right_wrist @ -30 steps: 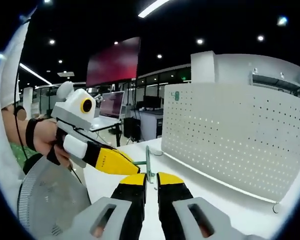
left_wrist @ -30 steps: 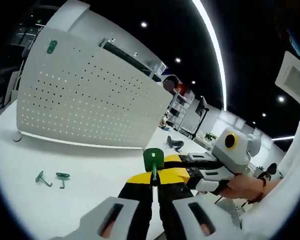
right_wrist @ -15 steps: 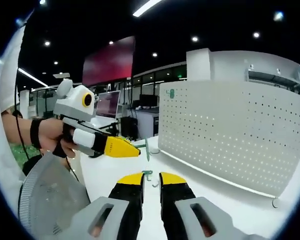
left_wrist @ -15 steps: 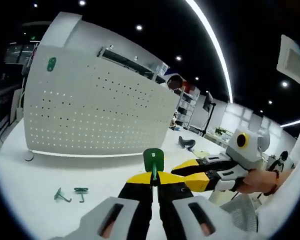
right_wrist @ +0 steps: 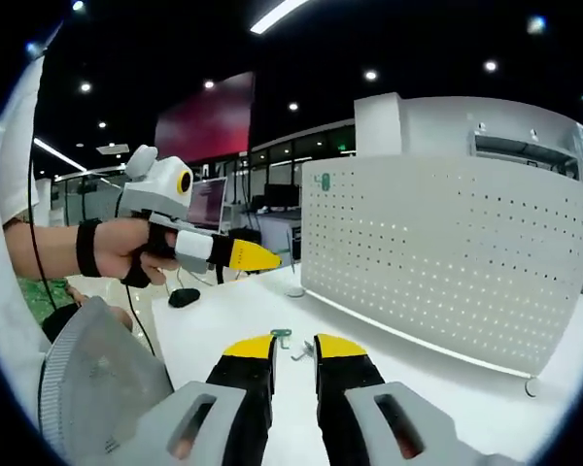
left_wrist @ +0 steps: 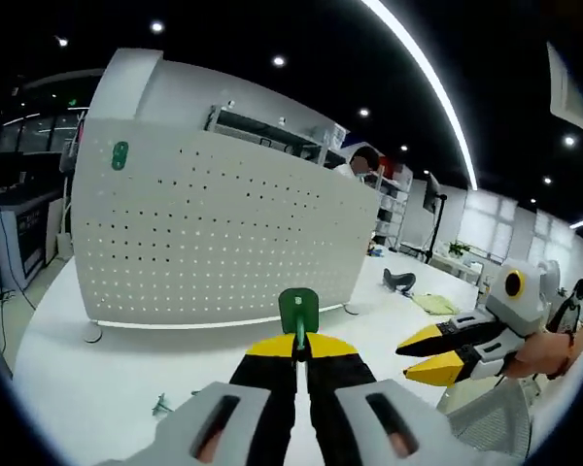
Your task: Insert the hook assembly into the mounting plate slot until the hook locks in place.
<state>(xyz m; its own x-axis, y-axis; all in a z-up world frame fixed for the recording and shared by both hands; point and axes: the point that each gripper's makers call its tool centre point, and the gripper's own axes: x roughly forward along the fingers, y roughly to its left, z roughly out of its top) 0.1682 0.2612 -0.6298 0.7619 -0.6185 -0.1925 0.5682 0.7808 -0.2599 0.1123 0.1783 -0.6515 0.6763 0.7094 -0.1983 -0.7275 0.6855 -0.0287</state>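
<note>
My left gripper (left_wrist: 297,342) is shut on a green hook (left_wrist: 297,311) that stands upright from its yellow tips. It faces the white perforated mounting plate (left_wrist: 223,233), which stands on the table and carries a green hook (left_wrist: 120,153) at its upper left. My right gripper (left_wrist: 429,353) hangs to the right with its jaws apart and nothing between them. In the right gripper view, the right gripper (right_wrist: 293,348) is over two loose green hooks (right_wrist: 283,336) on the table. The left gripper (right_wrist: 272,259) is held up left of the plate (right_wrist: 447,262).
The white table (right_wrist: 243,311) runs along the plate's foot. A loose green hook (left_wrist: 161,403) lies near its front. A mesh chair back (right_wrist: 87,388) is at lower left, and a black object (right_wrist: 185,296) lies on a far desk. A person (left_wrist: 361,161) stands behind the plate.
The right gripper let go of the hook and drew away to the side. The left gripper keeps the hook, and both views have swung more squarely toward the plate.
</note>
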